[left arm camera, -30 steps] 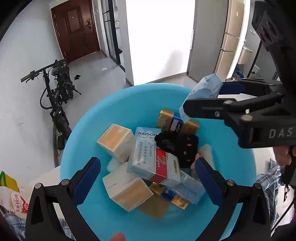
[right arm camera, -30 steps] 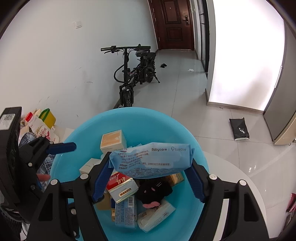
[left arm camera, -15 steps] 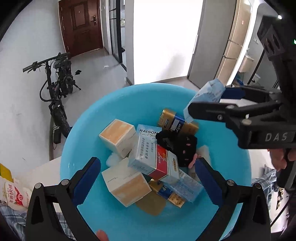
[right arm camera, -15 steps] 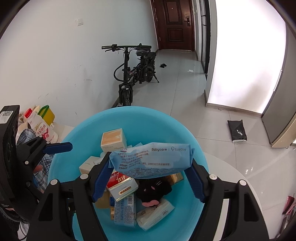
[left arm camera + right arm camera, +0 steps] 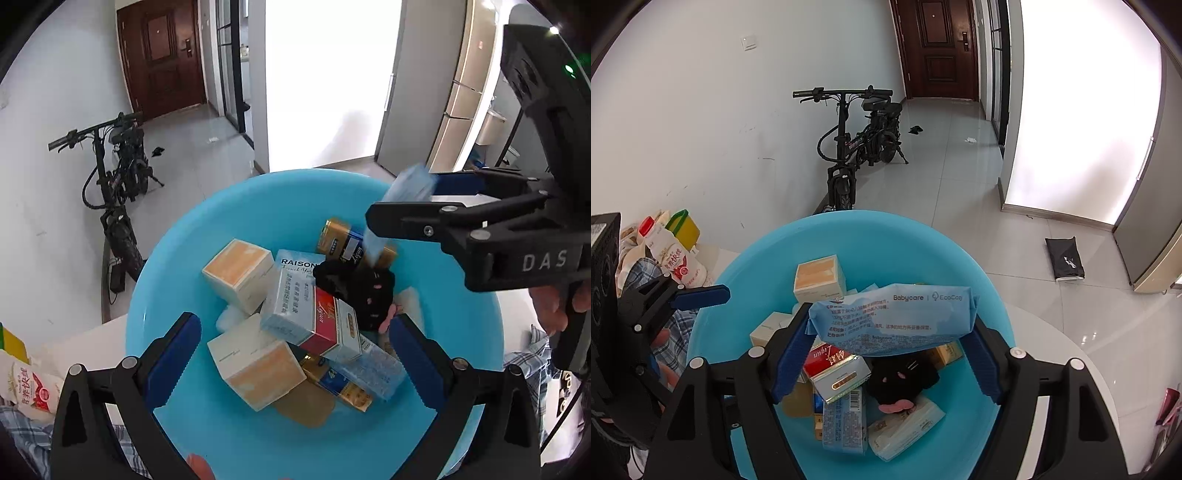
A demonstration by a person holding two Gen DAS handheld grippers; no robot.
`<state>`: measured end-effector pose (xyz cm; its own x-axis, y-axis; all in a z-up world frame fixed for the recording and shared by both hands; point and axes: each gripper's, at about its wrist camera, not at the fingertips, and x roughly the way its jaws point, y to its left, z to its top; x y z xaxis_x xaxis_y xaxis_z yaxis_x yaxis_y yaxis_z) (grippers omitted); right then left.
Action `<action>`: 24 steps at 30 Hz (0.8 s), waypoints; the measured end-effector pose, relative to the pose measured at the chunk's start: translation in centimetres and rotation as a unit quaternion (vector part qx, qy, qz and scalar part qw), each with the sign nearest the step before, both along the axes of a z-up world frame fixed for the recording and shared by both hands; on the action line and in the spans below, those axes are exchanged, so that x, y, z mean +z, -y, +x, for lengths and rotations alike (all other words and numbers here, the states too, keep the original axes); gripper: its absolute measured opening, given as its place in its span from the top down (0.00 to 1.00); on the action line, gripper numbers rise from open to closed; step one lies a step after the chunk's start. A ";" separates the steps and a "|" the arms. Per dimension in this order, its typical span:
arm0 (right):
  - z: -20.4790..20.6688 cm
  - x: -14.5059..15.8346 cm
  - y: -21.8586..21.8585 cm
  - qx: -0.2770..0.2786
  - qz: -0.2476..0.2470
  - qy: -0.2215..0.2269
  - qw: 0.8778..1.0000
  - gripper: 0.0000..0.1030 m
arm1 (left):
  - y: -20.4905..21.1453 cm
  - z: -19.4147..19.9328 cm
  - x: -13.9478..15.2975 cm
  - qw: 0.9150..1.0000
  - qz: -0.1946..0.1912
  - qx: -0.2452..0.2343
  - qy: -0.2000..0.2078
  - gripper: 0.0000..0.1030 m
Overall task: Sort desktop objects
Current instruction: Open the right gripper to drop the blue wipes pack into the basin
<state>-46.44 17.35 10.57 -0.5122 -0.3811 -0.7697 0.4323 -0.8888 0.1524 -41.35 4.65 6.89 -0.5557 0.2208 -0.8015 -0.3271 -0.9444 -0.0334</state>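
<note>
While my right gripper (image 5: 886, 354) hangs over the blue basin (image 5: 923, 243), its jaws have just been opening; the wipes pack (image 5: 892, 319) sits tilted between them, seemingly slipping free. My left gripper (image 5: 295, 354) gapes wide, empty.

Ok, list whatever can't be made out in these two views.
Wipes pack, left wrist view: motion-blurred, print unreadable.
Gold box, right wrist view: mostly hidden under the wipes pack.
Tan flat thing, left wrist view: half covered by the cream box, unidentifiable.
Milk bottle, left wrist view: cut off by the left edge.
</note>
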 end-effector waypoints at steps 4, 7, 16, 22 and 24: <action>0.1 0.1 -0.2 -0.014 -0.006 -0.006 1.000 0.01 | 0.1 0.2 0.2 1.000 -0.013 0.007 -0.013 0.00; 0.2 0.0 -0.3 -0.013 -0.002 -0.001 1.000 0.01 | 0.4 0.4 0.3 1.000 -0.002 0.008 -0.014 0.00; 1.2 0.1 -1.3 -0.011 -0.007 0.001 1.000 0.01 | 0.6 0.8 0.7 1.000 0.011 0.016 -0.005 0.00; 2.9 0.8 -2.8 -0.017 -0.033 0.001 0.999 0.01 | 0.3 1.6 0.9 1.000 0.010 0.012 -0.005 0.00; 3.6 1.1 -3.1 -0.016 -0.036 -0.001 0.999 0.01 | 0.2 1.8 0.8 1.000 0.017 0.010 0.001 0.00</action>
